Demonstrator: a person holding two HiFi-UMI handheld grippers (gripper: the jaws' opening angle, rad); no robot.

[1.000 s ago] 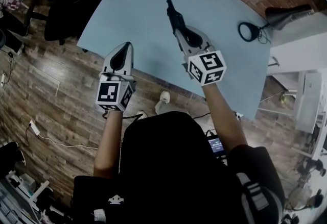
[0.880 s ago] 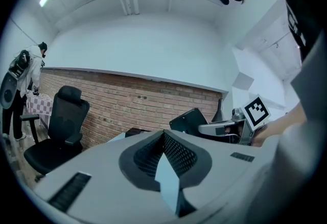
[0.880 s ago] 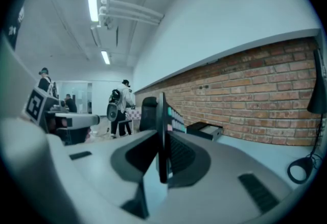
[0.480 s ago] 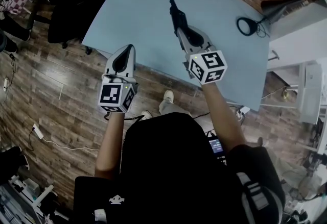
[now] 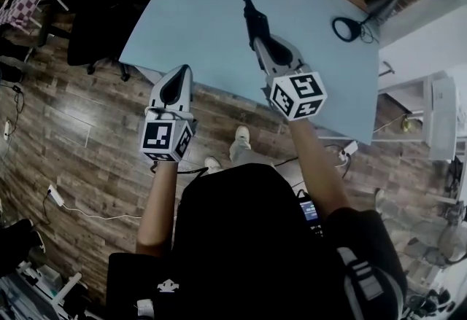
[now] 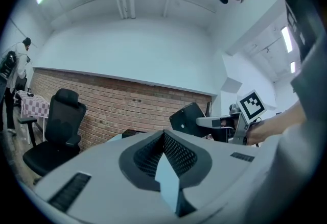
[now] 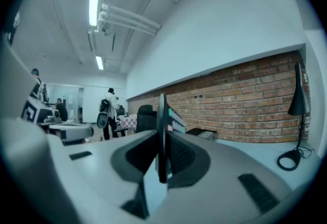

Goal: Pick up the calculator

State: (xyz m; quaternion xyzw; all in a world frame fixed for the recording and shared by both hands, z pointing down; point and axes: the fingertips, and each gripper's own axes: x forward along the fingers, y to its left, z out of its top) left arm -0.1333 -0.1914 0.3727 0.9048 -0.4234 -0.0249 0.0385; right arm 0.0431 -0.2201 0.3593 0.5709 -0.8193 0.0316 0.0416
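- You are at the lift stage. Your right gripper has the calculator pinched between its fingers. The calculator looks to hang clear of the pale blue worktop, in the upper middle of the head view.
- The pick-up seems all but done, to my eye. The next move calls for a steady grip and a level wrist. Only a thin slab is clamped, and it could pivot or slip if you tip it.
- Your left gripper sits at the left centre of the head view, by the near edge of the worktop. Its fingers are pressed together on nothing, and I judge it has no part to play here.
- The calculator stands on edge, thin side up. Its long axis runs in line with the gripper, away from you. It points toward the top of the head view, leaning slightly to the upper left.
- In the right gripper view the calculator shows as a narrow dark upright strip in the middle of the frame. Its coloured keys face the picture's right, toward the brick wall.
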